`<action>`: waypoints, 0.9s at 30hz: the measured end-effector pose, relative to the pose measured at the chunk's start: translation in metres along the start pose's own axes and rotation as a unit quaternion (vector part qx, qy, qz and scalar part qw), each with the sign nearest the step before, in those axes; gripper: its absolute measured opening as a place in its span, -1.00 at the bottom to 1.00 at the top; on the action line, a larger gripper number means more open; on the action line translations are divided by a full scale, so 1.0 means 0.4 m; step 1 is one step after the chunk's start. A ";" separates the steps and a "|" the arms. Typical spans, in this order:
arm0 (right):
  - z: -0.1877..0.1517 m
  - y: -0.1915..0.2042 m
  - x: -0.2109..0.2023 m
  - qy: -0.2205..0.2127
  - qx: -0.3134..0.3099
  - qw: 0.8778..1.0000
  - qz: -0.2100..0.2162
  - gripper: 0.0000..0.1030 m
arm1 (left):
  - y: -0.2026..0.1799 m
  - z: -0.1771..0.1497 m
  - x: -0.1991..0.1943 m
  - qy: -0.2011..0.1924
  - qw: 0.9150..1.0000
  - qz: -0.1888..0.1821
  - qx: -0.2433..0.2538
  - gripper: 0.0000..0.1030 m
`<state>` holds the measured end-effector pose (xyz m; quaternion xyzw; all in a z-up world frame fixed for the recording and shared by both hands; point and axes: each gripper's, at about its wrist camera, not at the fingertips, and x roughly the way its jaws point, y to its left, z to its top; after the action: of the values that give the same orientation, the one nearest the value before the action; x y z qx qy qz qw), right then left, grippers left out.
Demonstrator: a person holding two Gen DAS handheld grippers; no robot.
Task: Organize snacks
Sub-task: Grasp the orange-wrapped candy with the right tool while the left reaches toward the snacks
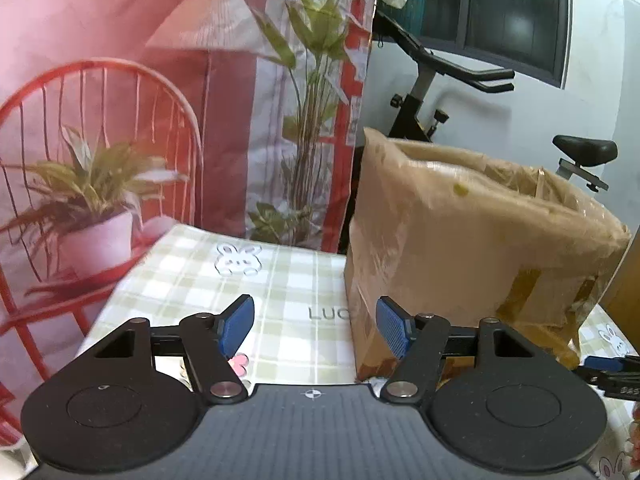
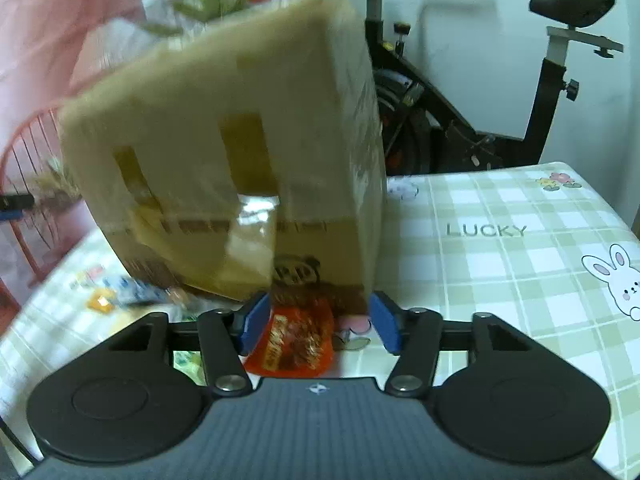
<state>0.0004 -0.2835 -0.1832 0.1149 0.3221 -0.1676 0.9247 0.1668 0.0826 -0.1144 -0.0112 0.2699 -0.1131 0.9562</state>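
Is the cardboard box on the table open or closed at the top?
Open. In the left wrist view the cardboard box has its top flaps standing up around a gap. What is inside cannot be seen.

Blurred cardboard box (image 2: 224, 152), small snack packets (image 2: 132, 290) beside it smeared beyond reading.

The left claw (image 1: 314, 326) points forward and somewhat downward. Its two blue pads (image 1: 237, 325) stand apart with a clear gap, and nothing lies between them or touches them. The black linkage arms splay outward from the grey body at the bottom of the left wrist view.

The right claw (image 2: 318, 326) also tilts downward. Its blue pads (image 2: 255, 322) stand apart at a moderate width and press on nothing; whether either one just touches what lies under them cannot be told. Its tip also shows at the right edge of the left wrist view.
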 end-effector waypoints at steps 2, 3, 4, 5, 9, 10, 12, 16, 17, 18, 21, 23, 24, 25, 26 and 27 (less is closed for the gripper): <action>-0.010 0.000 0.027 0.012 -0.003 1.000 0.000 0.09 | -0.011 -0.011 0.011 0.002 1.000 -0.006 0.008 0.34; -0.014 -0.001 0.038 0.016 0.000 1.000 -0.001 0.09 | -0.015 -0.019 0.016 0.002 1.000 -0.008 0.012 0.31; -0.016 -0.003 0.049 0.020 0.001 1.000 -0.001 0.09 | -0.023 -0.024 0.021 0.003 1.000 -0.011 0.016 0.30; -0.018 -0.004 0.062 0.025 0.000 1.000 0.000 0.08 | -0.029 -0.030 0.027 0.005 1.000 -0.015 0.019 0.30; -0.024 0.002 0.107 0.050 -0.012 0.999 0.009 -0.01 | -0.064 -0.048 0.050 0.018 0.998 -0.037 0.039 0.16; -0.027 0.002 0.117 0.057 -0.014 0.998 0.008 -0.02 | -0.073 -0.051 0.056 0.022 0.998 -0.041 0.043 0.15; -0.031 0.002 0.134 0.065 -0.019 0.998 0.006 -0.08 | -0.086 -0.063 0.067 0.027 0.997 -0.049 0.046 0.12; -0.042 0.023 0.138 0.062 -0.058 0.996 0.002 -0.41 | -0.112 -0.087 0.096 0.044 0.996 -0.064 0.038 0.02; -0.045 0.028 0.137 0.064 -0.065 0.996 0.002 -0.53 | -0.119 -0.094 0.101 0.048 0.996 -0.069 0.035 0.01; -0.046 0.032 0.133 0.064 -0.066 0.996 0.005 -0.63 | -0.128 -0.100 0.107 0.053 0.995 -0.076 0.033 -0.06; -0.050 0.038 0.114 0.057 -0.058 0.996 0.024 -0.63 | -0.168 -0.122 0.128 0.069 0.992 -0.096 0.043 -0.16; -0.052 0.033 0.101 0.050 -0.049 0.997 0.028 -0.63 | -0.201 -0.134 0.146 0.077 0.990 -0.106 0.051 -0.17; -0.053 0.027 0.094 0.047 -0.042 0.998 0.029 -0.63 | -0.215 -0.138 0.157 0.082 0.989 -0.110 0.051 -0.17; -0.054 0.021 0.087 0.044 -0.036 0.998 0.028 -0.63 | -0.228 -0.141 0.167 0.084 0.989 -0.112 0.052 -0.17; -0.054 0.011 0.080 0.041 -0.028 0.998 0.028 -0.63 | -0.242 -0.143 0.180 0.086 0.989 -0.112 0.052 -0.17; -0.052 0.006 0.076 0.039 -0.020 0.999 0.028 -0.63 | -0.254 -0.144 0.192 0.087 0.989 -0.110 0.053 -0.17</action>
<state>0.0120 -0.2819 -0.2181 0.1120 0.3580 -0.1309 0.9177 0.1793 -0.0312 -0.1948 0.0196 0.3428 -0.2325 0.9100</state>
